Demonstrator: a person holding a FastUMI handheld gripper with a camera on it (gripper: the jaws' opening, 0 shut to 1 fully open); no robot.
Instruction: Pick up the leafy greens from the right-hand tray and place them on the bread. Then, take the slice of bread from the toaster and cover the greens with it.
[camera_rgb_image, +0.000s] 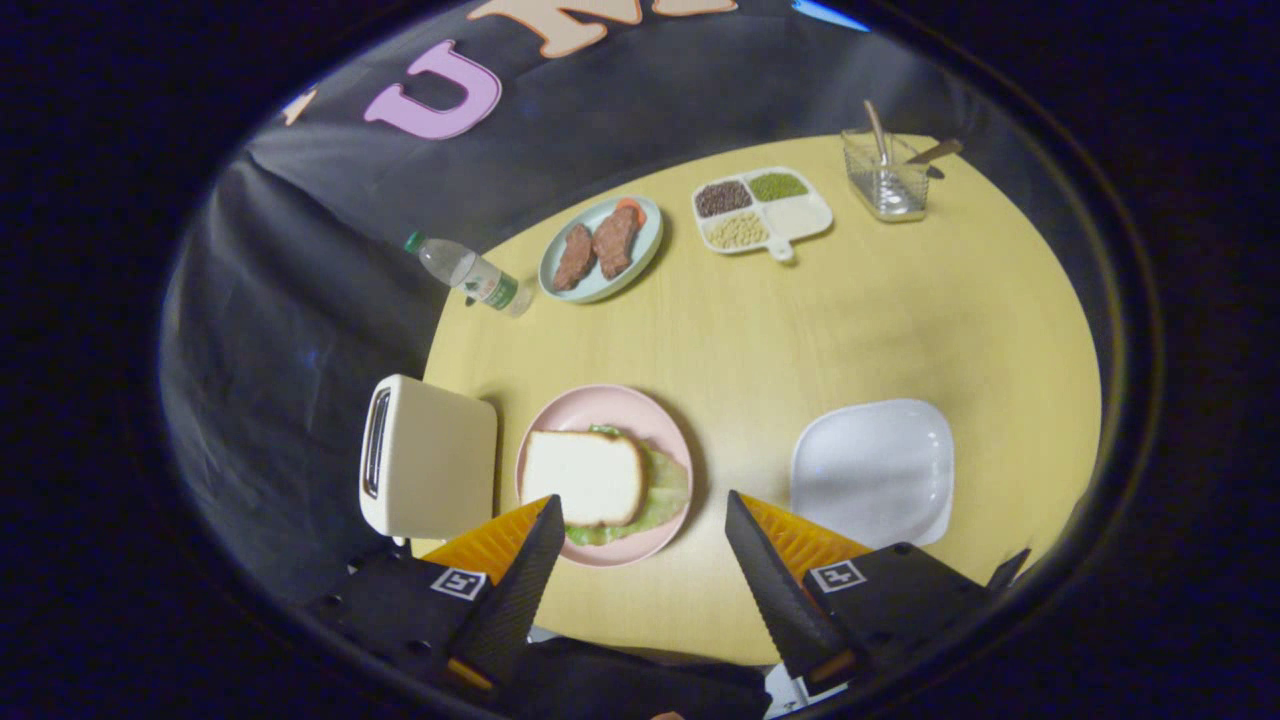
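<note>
Hand-held gripper (640, 515) wide open, empty, above table (800, 330). Bread slice (583, 476) covers leafy greens (665, 490) on pink plate (640, 405), just ahead of fingers. Toaster (425, 457) beside plate; white tray (872, 470) bare.

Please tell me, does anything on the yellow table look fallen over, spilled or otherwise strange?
One thing: the clear plastic water bottle with a green cap lies on its side at the round yellow table's edge, beside the pale blue plate of meat. Nothing is spilled. The open gripper holds nothing.
</note>
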